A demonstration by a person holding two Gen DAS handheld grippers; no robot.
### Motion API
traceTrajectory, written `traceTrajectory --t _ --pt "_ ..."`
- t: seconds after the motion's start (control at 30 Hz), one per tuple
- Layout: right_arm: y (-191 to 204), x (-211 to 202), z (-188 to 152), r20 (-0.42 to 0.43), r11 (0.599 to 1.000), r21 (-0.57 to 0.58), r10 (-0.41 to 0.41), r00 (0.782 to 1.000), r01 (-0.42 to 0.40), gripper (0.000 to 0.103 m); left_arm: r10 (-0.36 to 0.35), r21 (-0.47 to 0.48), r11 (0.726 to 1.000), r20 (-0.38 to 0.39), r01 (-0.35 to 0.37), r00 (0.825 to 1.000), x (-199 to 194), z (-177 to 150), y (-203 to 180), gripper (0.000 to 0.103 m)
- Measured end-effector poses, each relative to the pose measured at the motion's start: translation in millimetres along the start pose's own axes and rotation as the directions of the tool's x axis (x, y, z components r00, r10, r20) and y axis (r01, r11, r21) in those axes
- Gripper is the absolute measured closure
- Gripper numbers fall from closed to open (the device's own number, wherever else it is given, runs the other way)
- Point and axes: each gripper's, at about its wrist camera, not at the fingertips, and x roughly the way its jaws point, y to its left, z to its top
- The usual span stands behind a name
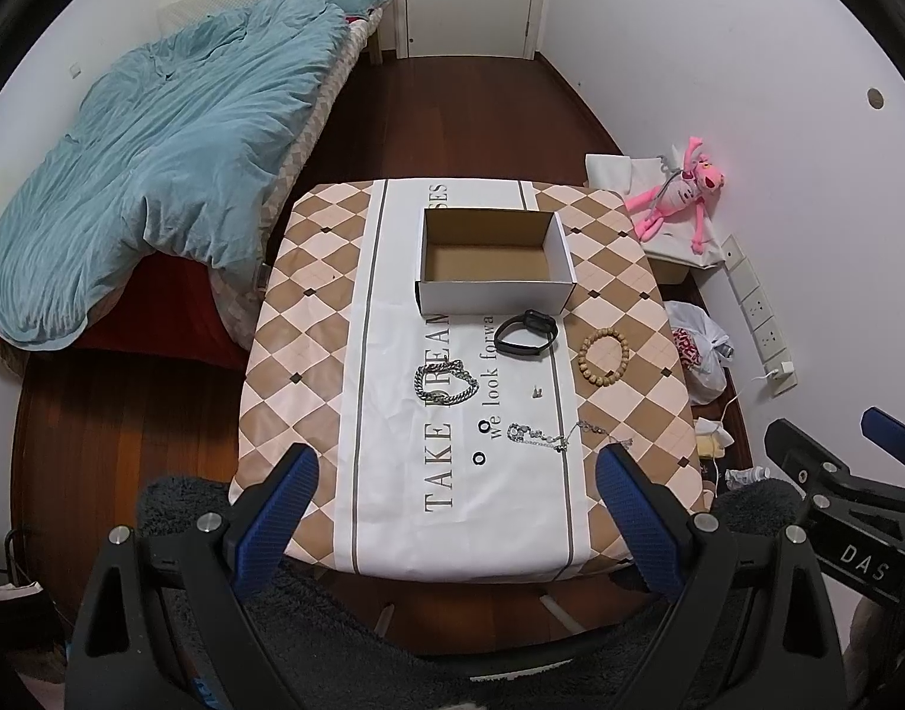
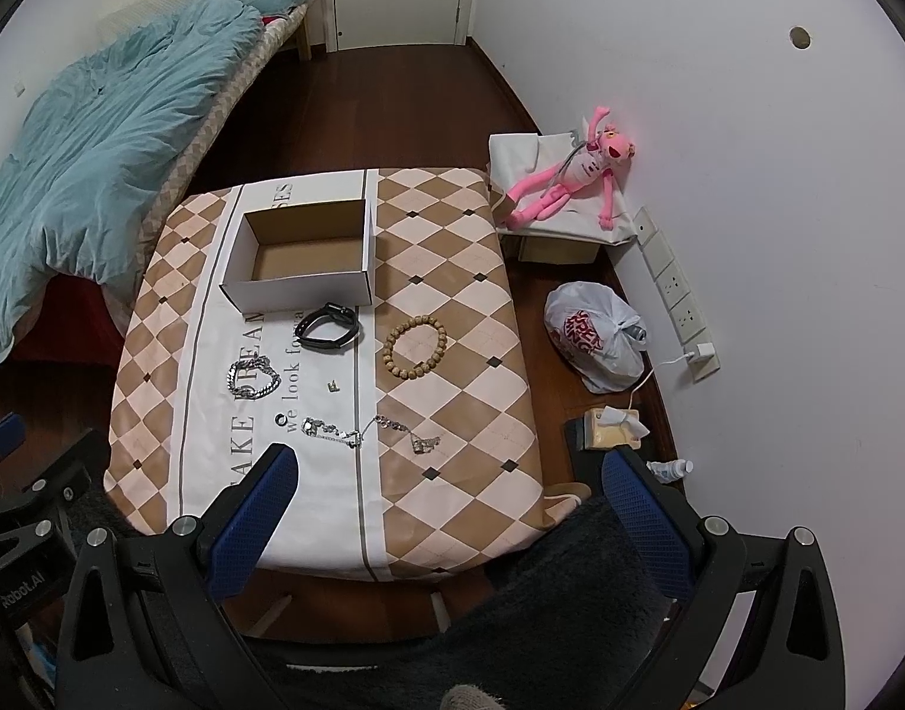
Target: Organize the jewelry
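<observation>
An empty open cardboard box (image 1: 493, 260) (image 2: 301, 257) stands at the far side of the small table (image 1: 310, 343) (image 2: 452, 272). In front of it lie a black wristband (image 1: 526, 332) (image 2: 329, 326), a wooden bead bracelet (image 1: 603, 354) (image 2: 415, 347), a silver chain bracelet (image 1: 445, 383) (image 2: 253, 380), a tiny stud (image 1: 536, 392) (image 2: 334, 386), two small black rings (image 1: 483, 426) and a thin silver necklace (image 1: 547, 438) (image 2: 363, 429). My left gripper (image 1: 458, 509) and right gripper (image 2: 449, 503) are both open and empty, held above the table's near edge.
A bed with a blue quilt (image 1: 156, 177) stands left of the table. On the floor at the right are a pink plush toy (image 2: 570, 177) on a box, a white plastic bag (image 2: 594, 337), a tissue pack (image 2: 612, 429) and a wall power strip (image 2: 677, 290).
</observation>
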Motion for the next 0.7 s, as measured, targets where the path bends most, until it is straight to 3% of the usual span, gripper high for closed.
traceTrajectory --t 0.57,0.7 --pt "3.7 6.3 1.5 0.012 1.000 0.010 0.011 1.000 -0.011 0.000 0.003 0.003 1.000 0.004 -0.003 1.000 -0.5 1.5 -1.6 0.008" --pt "-2.2 24.8 3.9 0.002 0.999 0.034 0.018 1.000 -0.018 0.000 0.036 -0.003 0.999 0.019 -0.036 0.999 10.8 20.4 -1.1 0.008"
